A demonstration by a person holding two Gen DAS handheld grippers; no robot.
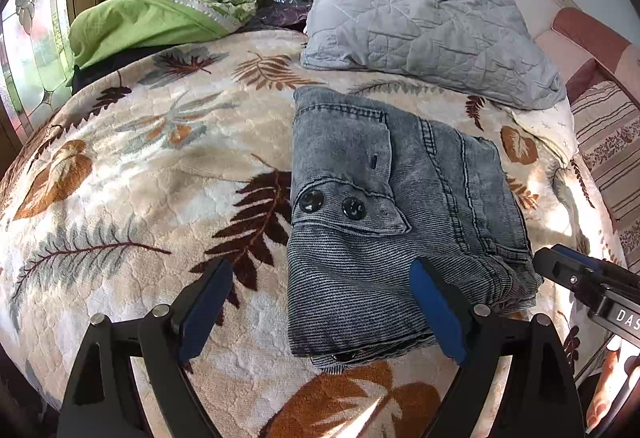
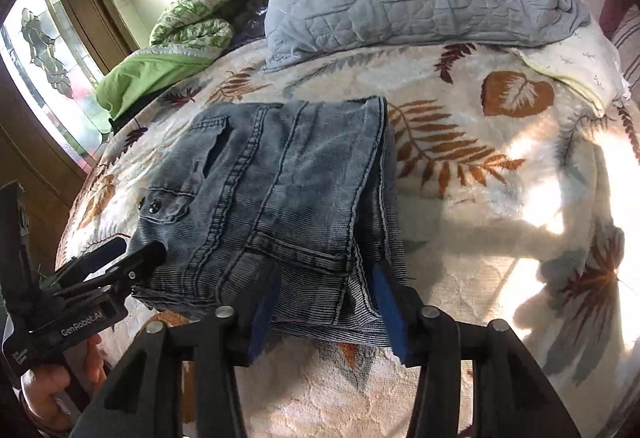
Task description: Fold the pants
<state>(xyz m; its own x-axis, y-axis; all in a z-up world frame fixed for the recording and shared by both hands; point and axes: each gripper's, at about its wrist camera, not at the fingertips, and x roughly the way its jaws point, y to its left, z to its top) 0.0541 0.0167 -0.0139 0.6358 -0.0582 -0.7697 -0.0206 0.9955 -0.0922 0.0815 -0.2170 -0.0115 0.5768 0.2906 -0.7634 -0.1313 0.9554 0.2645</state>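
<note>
Grey-blue denim pants (image 1: 380, 198) lie folded into a compact stack on a leaf-patterned blanket (image 1: 160, 178), two black buttons facing up. My left gripper (image 1: 320, 266) stands open wide over the stack's near left corner: its right finger (image 1: 436, 310) rests over the denim and the left one over the blanket. In the right wrist view my right gripper (image 2: 326, 274) is open astride the near right edge of the pants (image 2: 272, 178), and the cloth lies flat between its blue pads (image 2: 384, 302) without being pinched. The left gripper (image 2: 120, 258) shows at the stack's left.
A grey quilted pillow (image 1: 420, 38) lies behind the pants, with green bedding (image 1: 160, 18) piled at the back left. A patterned window (image 1: 32, 38) is on the left and a striped cushion (image 1: 608, 142) on the right. A hand (image 2: 52, 390) holds the left gripper's handle.
</note>
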